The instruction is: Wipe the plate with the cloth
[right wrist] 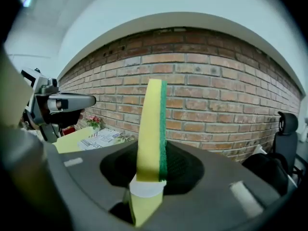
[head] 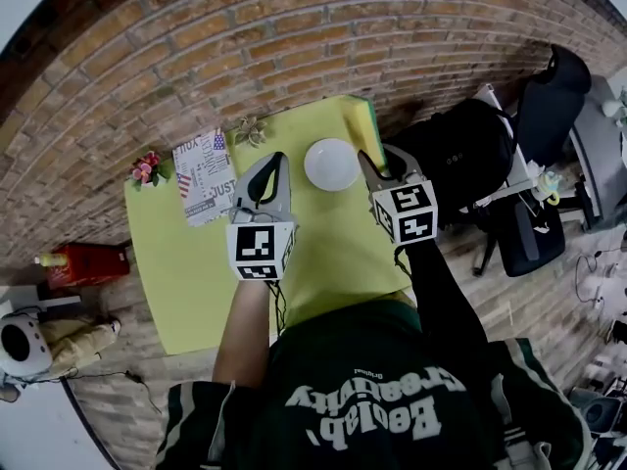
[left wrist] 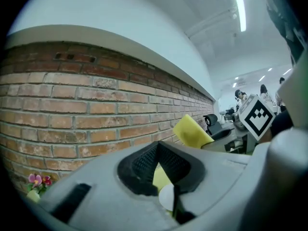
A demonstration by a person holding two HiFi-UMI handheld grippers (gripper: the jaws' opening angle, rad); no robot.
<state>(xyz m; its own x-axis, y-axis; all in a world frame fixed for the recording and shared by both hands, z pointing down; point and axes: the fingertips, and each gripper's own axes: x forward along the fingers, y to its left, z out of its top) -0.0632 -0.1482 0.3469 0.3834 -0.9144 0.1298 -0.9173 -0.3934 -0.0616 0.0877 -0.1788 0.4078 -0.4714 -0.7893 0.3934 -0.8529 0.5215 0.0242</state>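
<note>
A white round plate (head: pixel 331 164) lies on the yellow-green table (head: pixel 196 272), towards its far side. My right gripper (head: pixel 365 158) hovers just right of the plate and is shut on a yellow sponge (head: pixel 359 125) with a green scouring face. In the right gripper view the sponge (right wrist: pixel 150 129) stands upright between the jaws. My left gripper (head: pixel 278 157) hangs left of the plate, shut with nothing in it. Through its jaws (left wrist: pixel 156 147) a sliver of the plate (left wrist: pixel 166 196) shows, and the held sponge (left wrist: pixel 191 131) is raised at the right.
A printed booklet (head: pixel 204 176) and small flowers (head: pixel 147 167) lie at the table's far left, by the brick wall (head: pixel 294 27). A black backpack (head: pixel 460 160) and an office chair (head: pixel 549 106) stand right of the table. A red bottle (head: pixel 86 262) lies on the floor at left.
</note>
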